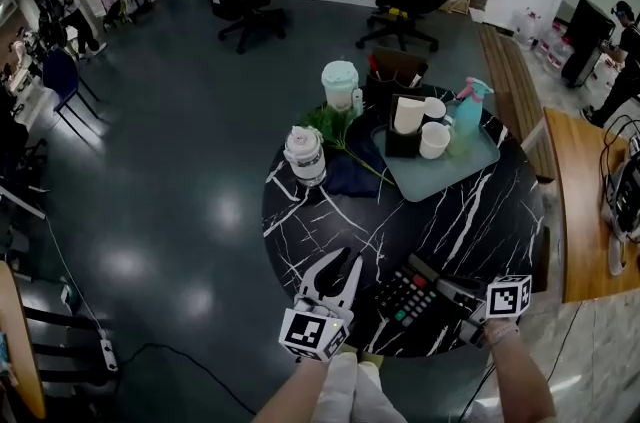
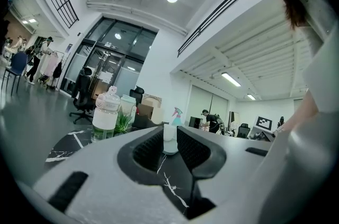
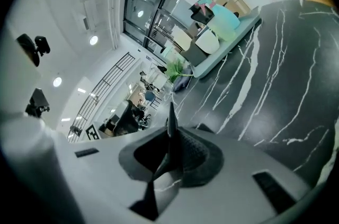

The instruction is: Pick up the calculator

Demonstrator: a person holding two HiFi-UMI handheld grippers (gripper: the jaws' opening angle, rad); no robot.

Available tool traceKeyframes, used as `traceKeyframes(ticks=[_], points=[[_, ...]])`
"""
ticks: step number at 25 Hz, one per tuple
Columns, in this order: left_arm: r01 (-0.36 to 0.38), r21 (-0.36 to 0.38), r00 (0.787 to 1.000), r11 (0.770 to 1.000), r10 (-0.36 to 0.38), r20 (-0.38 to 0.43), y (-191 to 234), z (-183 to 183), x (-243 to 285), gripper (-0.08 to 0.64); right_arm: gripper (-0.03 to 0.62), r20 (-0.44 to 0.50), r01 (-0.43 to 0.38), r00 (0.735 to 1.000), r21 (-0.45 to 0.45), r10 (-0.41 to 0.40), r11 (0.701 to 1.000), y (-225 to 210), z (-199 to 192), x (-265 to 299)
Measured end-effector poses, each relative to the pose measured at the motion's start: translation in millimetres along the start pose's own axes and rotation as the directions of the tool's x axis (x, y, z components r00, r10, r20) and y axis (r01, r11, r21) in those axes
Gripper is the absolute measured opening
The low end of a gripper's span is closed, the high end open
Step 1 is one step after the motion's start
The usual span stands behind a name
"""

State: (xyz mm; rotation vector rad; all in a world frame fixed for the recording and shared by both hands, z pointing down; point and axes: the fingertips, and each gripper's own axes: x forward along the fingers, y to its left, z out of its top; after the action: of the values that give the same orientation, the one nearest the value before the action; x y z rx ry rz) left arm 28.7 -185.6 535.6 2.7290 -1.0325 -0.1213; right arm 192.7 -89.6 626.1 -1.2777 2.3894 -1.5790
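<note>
The black calculator (image 1: 403,297), with pale and coloured keys, lies at the near edge of the round black marble table (image 1: 470,223). My right gripper (image 1: 447,292) reaches it from the right and its jaws are shut on the calculator's right edge. In the right gripper view a thin dark edge of the calculator (image 3: 170,121) stands pinched between the closed pads of that gripper (image 3: 171,135). My left gripper (image 1: 335,268) rests just left of the calculator, open and holding nothing. In the left gripper view only the table top shows between that gripper's (image 2: 170,139) spread jaws.
At the table's far side a teal tray (image 1: 470,167) holds white cups and a spray bottle (image 1: 469,108). Left of it stand a white jar (image 1: 305,155), a mint cup (image 1: 340,85), a green sprig and a dark cloth. Office chairs stand beyond; a wooden desk (image 1: 585,201) is at the right.
</note>
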Motion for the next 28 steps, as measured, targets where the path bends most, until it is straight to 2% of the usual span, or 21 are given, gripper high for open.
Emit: traceKeyframes(ticks=[7,13,19,24,28], points=[[0.033,0.007,0.999,0.999,-0.033,-0.001,-12,14,11,0.084,0.051,0.174,-0.088,0.982,0.097,0.07,0.991,22,42,-17],[0.079,-0.008,0.995,0.997,-0.078,0.056,-23,44,20,0.084,0.051,0.26,-0.14,0.958,0.052,0.122,0.989,47,79,-38],[0.125,0.005,0.989,0.992,-0.125,0.084,-40,72,24,0.084,0.051,0.36,-0.17,0.923,0.063,0.136,0.983,65,106,-62],[0.118,-0.023,0.987,0.993,-0.115,0.112,-38,87,26,0.084,0.052,0.398,-0.221,0.899,0.057,0.181,0.974,88,130,-73],[0.107,-0.04,0.988,0.993,-0.101,0.121,-38,97,21,0.084,0.052,0.387,-0.239,0.9,0.048,0.202,0.97,107,134,-79]])
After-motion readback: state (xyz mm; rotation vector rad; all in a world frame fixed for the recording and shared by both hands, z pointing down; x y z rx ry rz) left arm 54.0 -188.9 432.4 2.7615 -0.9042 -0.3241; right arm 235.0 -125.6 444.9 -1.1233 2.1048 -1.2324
